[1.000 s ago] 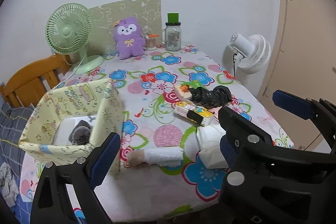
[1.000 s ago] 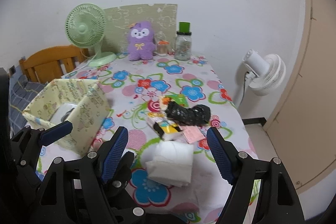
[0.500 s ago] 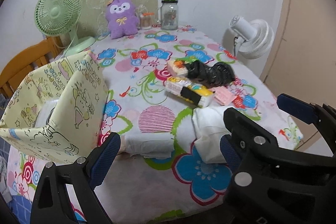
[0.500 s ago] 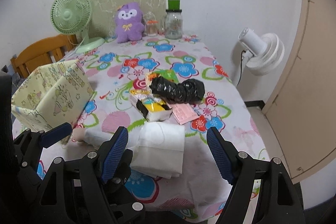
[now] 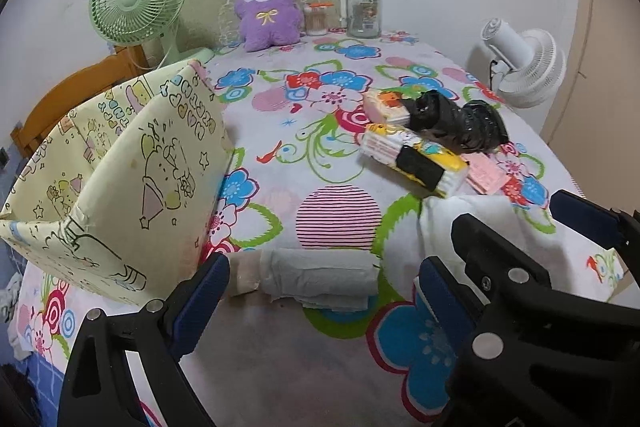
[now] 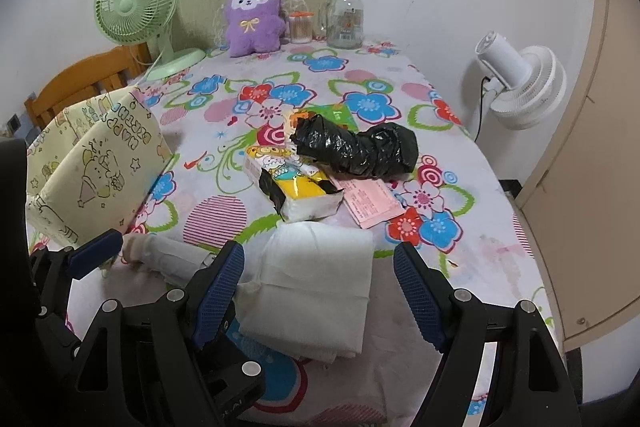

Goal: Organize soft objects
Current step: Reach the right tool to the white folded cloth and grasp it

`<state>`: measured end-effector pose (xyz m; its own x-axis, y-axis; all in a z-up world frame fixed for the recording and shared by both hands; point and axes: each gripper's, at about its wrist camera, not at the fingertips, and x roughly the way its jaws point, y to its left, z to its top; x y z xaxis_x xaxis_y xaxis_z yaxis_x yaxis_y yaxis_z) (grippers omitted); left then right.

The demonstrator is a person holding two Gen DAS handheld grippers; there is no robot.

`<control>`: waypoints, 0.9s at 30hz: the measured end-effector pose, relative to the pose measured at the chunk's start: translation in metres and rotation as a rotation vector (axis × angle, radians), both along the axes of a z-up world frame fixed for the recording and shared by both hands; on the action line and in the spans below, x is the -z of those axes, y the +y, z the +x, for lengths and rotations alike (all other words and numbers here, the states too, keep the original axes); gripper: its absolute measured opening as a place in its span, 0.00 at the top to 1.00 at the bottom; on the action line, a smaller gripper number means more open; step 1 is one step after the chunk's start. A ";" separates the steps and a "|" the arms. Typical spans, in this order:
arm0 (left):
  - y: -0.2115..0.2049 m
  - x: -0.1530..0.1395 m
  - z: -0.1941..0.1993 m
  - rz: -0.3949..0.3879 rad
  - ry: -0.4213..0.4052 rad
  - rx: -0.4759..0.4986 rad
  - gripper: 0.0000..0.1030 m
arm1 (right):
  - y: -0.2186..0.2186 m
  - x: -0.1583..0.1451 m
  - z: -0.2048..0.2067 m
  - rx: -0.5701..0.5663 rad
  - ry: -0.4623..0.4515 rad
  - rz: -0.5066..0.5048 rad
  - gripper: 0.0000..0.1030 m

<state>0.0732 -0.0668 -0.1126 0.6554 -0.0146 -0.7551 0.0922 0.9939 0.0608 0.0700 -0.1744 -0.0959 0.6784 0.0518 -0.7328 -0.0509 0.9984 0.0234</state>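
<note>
**Soft-Object Sorting: Both Tools Positioned at the Near Edge, Nothing Gripped**

Progress. The yellow fabric bin (image 5: 120,163) stands at the left edge of the worktop (image 5: 320,367); its interior is not visible, so its contents cannot be confirmed. The rolled white cloth (image 5: 320,277) lies near the near edge, just right of the bin. The folded white pad (image 6: 316,283) lies beside it to the right. Behind them, toward the middle of the worktop, sit a tissue pack (image 6: 296,187) and a black plastic bundle (image 6: 356,147). The purple plush (image 6: 252,17) stands at the far edge. By this layout, sorting appears to be at an early stage, with most items still outside the bin.

Pose. Both tools point steeply downward at the near edge. The left tool (image 5: 320,311) stands wide, its fingers flanking the rolled cloth without contact. The right tool (image 6: 320,291) stands wide, straddling the folded pad; no pad presses on it. Judged next step: close on one item and carry it to the bin.
</note>
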 end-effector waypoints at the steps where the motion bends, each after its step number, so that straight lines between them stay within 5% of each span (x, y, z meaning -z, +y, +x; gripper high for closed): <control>1: 0.000 0.002 0.002 0.003 0.003 -0.007 0.06 | 0.000 0.001 0.001 0.000 0.003 -0.001 0.22; 27: 0.011 0.022 0.017 -0.052 0.049 0.008 0.02 | 0.002 0.032 0.028 0.026 0.088 0.047 0.23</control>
